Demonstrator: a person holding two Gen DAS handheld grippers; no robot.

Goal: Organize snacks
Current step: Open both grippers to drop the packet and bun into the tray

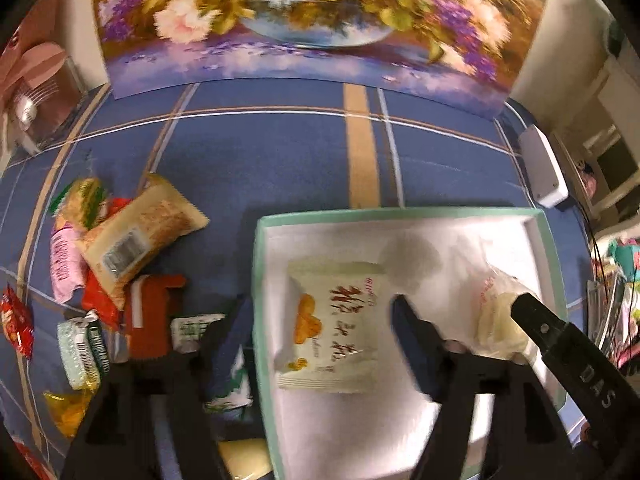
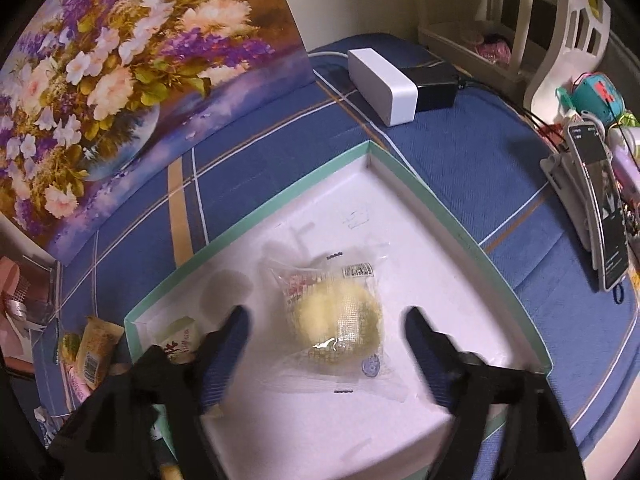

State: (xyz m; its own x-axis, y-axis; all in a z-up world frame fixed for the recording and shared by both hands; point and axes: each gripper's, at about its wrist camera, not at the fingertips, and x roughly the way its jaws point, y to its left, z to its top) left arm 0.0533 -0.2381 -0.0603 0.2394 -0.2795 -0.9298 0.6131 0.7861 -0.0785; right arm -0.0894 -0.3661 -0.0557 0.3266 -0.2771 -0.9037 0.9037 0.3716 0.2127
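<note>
A shallow white box with a teal rim [image 1: 256,280] [image 2: 440,216] lies on the blue cloth. A cream packet with red writing [image 1: 332,328] lies flat in it; its corner shows in the right wrist view [image 2: 180,336]. A clear-wrapped yellow cake [image 2: 336,316] [image 1: 496,320] lies in the box too. My left gripper [image 1: 316,320] is open, its fingers straddling the box's left rim above the cream packet. My right gripper [image 2: 324,320] is open, its fingers either side of the yellow cake. A heap of loose snack packets [image 1: 120,248] lies left of the box.
A flower painting [image 1: 312,20] stands at the back. A white block [image 2: 380,80] with a black adapter sits behind the box. A phone on a stand [image 2: 600,200] is at the right. A pink box [image 1: 36,92] is at far left.
</note>
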